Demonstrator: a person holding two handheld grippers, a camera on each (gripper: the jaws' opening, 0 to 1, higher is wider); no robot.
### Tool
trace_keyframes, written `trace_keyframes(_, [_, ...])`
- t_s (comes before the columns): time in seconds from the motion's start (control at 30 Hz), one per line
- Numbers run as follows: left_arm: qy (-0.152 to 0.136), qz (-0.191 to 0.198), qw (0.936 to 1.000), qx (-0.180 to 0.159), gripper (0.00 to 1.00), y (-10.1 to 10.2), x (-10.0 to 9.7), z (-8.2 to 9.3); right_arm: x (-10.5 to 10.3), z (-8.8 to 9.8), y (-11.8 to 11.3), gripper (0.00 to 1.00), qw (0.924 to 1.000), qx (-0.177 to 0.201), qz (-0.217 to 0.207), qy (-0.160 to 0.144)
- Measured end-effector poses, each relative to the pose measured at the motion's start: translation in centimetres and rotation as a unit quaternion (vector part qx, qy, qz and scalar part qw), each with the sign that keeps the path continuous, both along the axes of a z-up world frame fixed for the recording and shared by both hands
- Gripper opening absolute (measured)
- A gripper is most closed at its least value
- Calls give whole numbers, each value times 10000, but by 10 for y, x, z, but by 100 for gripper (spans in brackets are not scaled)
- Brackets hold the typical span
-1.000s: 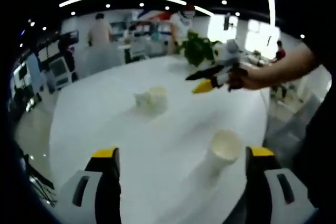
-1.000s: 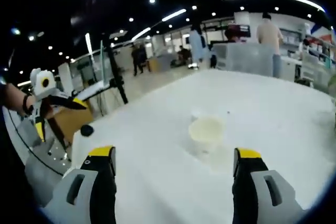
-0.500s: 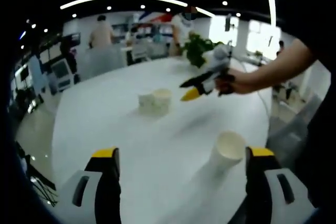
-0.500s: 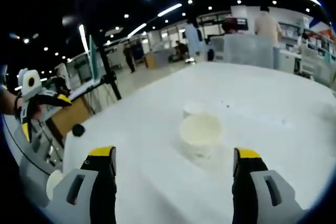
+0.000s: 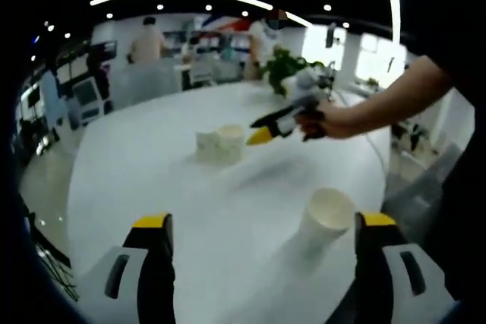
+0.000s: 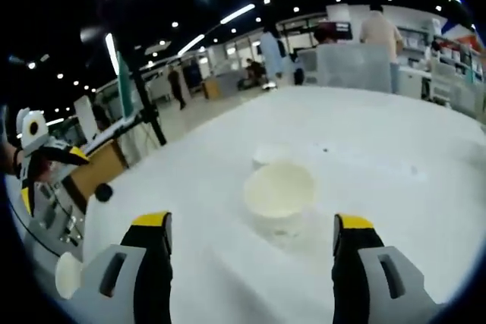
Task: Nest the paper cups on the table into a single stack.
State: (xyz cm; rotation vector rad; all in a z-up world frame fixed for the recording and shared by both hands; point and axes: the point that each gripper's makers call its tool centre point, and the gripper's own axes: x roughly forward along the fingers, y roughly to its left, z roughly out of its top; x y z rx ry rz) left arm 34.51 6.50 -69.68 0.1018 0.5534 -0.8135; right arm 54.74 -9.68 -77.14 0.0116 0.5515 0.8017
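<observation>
Cups are not yet nested. In the right gripper view the right gripper, jaws wide and empty, has come closer to the nearest paper cup, which is now larger between its jaws; I judge a grasp is near. A second cup behind is partly hidden. In the left gripper view the left gripper hangs wide over the tabletop, a third cup beside its right jaw. The farther people are blurred.
</observation>
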Motion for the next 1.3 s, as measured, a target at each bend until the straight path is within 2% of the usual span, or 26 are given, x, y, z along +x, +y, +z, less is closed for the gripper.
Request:
trace_keyframes(0.1, [-6,76,10000,-62,99,2,0,0,7,-5,-1,84,9999,-142,-10,-4])
trace_keyframes(0.17, [73,152,9996,-232,99,2,-2,1,14,-6,-2,83,9998,-203,-56,-43])
trace_keyframes(0.37, [100,204,9996,-193,99,7,-7,-3,33,-5,2,76,9997,-73,-179,-117])
trace_keyframes(0.53, [146,277,9992,-232,99,10,-12,-3,42,-8,5,69,9994,-234,-86,-226])
trace_keyframes(0.77, [198,302,9991,-208,99,13,-16,-8,47,-16,8,64,9989,-389,8,-271])
trace_keyframes(1.0, [255,379,9986,-272,99,16,-17,-10,37,-14,19,62,9972,-648,100,-365])
trace_keyframes(1.17, [252,376,9987,-233,99,17,-17,-10,44,-22,16,52,9947,-888,217,-469])
trace_keyframes(1.3, [266,388,9986,-236,99,19,-17,-11,38,-16,20,48,9941,-918,284,-510])
